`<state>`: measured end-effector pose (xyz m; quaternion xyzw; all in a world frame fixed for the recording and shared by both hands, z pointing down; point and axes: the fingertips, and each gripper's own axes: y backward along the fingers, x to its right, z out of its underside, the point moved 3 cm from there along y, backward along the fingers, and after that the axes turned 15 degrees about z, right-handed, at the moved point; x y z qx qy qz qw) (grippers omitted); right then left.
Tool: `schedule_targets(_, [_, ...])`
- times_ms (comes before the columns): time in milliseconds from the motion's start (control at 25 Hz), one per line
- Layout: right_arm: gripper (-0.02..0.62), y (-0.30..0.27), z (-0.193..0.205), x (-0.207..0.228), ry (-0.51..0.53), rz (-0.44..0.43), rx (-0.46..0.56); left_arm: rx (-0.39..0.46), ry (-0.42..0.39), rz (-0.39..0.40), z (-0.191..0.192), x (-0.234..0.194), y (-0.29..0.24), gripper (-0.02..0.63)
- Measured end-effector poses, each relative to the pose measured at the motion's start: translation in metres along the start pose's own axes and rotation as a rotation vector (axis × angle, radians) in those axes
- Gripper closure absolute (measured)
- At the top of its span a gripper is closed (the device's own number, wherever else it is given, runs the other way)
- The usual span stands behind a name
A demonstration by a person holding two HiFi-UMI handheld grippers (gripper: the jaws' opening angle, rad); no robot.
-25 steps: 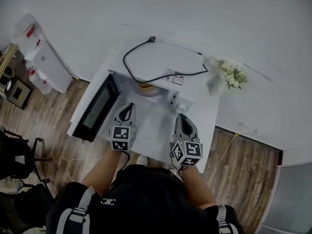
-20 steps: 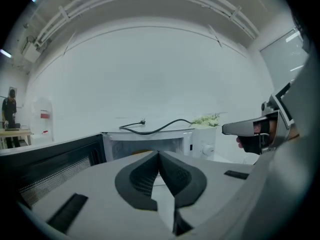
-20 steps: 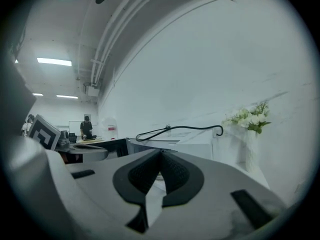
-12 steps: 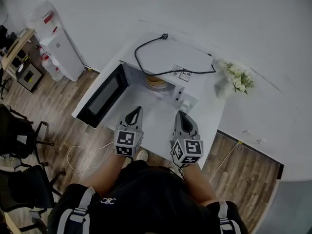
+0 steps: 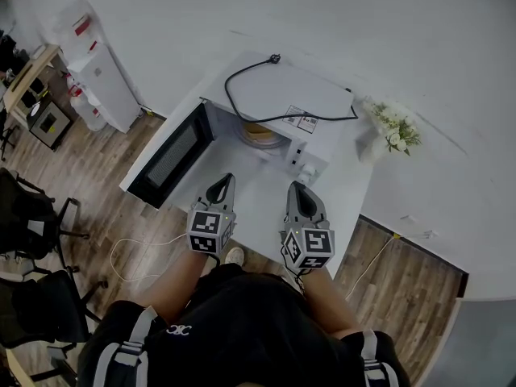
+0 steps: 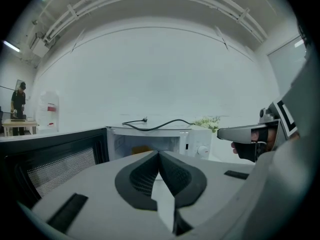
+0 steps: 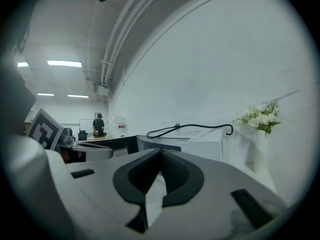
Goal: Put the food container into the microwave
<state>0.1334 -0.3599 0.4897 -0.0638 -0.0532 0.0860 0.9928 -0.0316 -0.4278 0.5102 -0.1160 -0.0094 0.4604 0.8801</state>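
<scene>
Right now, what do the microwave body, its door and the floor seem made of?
Microwave: probably painted metal, smooth matte white. Door: dark glass or plastic backed by fine mesh. Floor: wood or laminate, brown planks with grain.

Container in microwave — flowers right

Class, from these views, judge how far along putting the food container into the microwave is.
Done: the food container sits inside the microwave. In hand: nothing; the left gripper and right gripper are shut and empty, short of the opening. Left: perhaps closing the open door.
</scene>
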Motion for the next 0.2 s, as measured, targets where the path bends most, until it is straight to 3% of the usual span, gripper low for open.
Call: schedule_targets(200, [0.591,-0.0027,0.0006,-0.0024,-0.001,0.004,-0.004,-0.003,0.049,-0.003,0.0029,-0.0108,-0.0003,0.603])
